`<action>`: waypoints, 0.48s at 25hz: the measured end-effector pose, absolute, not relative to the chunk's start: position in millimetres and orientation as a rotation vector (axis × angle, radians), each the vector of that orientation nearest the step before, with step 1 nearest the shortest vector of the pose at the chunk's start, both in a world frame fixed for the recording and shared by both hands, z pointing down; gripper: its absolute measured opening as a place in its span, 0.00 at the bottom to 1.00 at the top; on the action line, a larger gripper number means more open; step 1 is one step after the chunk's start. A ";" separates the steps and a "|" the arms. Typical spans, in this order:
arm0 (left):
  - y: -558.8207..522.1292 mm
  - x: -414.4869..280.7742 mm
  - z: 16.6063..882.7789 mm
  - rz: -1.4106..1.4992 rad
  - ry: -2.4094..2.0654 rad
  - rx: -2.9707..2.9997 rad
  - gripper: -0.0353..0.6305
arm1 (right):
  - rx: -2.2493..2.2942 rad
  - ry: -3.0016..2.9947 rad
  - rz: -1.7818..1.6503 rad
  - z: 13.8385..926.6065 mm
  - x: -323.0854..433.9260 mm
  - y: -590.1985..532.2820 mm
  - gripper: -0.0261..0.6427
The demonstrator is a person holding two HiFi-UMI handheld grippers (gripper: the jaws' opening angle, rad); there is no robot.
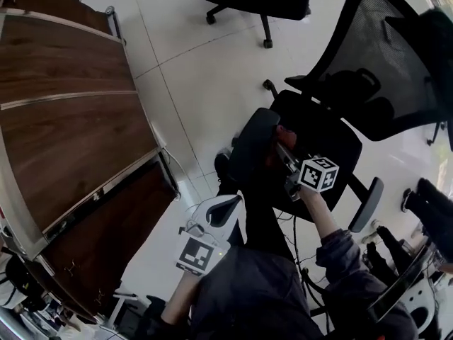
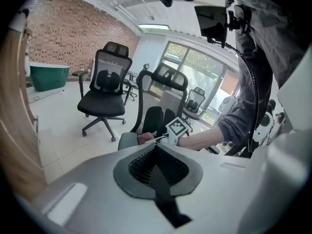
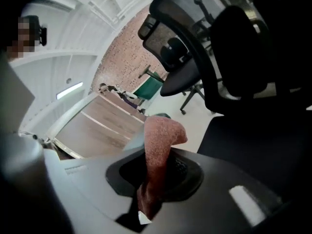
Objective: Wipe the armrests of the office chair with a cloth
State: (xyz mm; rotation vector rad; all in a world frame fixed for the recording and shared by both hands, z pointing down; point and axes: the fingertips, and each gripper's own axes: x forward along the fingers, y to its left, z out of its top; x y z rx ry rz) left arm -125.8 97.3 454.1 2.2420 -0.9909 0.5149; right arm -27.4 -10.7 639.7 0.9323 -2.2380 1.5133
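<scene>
Wood-grain desk top [image 1: 71,119]: well to the left of the black mesh-backed office chair [image 1: 382,62], and not part of the job.

Left gripper [image 2: 157,155]: a white two-jaw tool whose ribbed pads are pressed together with nothing between them. It idles left of the chair, short of the chair's near side.

Dark grey padded near armrest [image 1: 249,144]: on the chair's left side as seen from the head. This looks like the pad being worked on.

Terracotta terry cloth [image 3: 163,140]: pinched between the right tool's jaws, with a folded lobe sticking out past the tips. It sits at the near armrest's inner edge, just above the chair's seat. None of the views settles whether it is actually touching the pad.

Right gripper [image 1: 283,146]: clamped on the cloth and reaching in over the chair's seat towards the near armrest.

Step in hand: judged to be the wipe of the near pad, at or close to first contact.

Doing it well: tilt the tool so the soft lobe meets the pad rather than the hard jaw tips. Press lightly and draw along the pad's length in overlapping passes, including the rounded edges. The chair has castors and may roll or swivel, so the idle left tool could brace the chair's frame.

Pale grey far armrest [image 1: 368,204]: on the chair's right side, apparently not yet wiped.
</scene>
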 end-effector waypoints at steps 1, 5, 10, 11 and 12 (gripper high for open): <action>93.4 -126.8 451.9 0.506 -1.000 2.246 0.08 | 0.906 -2.279 1.486 617.4 -25.3 -13.4 0.12; 83.5 -135.7 448.5 0.458 -1.050 2.247 0.08 | 0.737 -2.421 1.364 551.3 -34.8 -42.4 0.12; 81.6 -154.5 457.1 0.372 -1.140 2.181 0.08 | 0.381 -2.495 1.099 522.2 -95.3 -88.3 0.12; 81.7 -161.1 461.2 0.354 -1.156 2.164 0.08 | 0.313 -2.496 1.036 523.7 -114.0 -93.8 0.12; 81.9 -168.5 464.6 0.338 -1.169 2.149 0.08 | 0.244 -2.492 0.974 527.1 -133.6 -96.5 0.12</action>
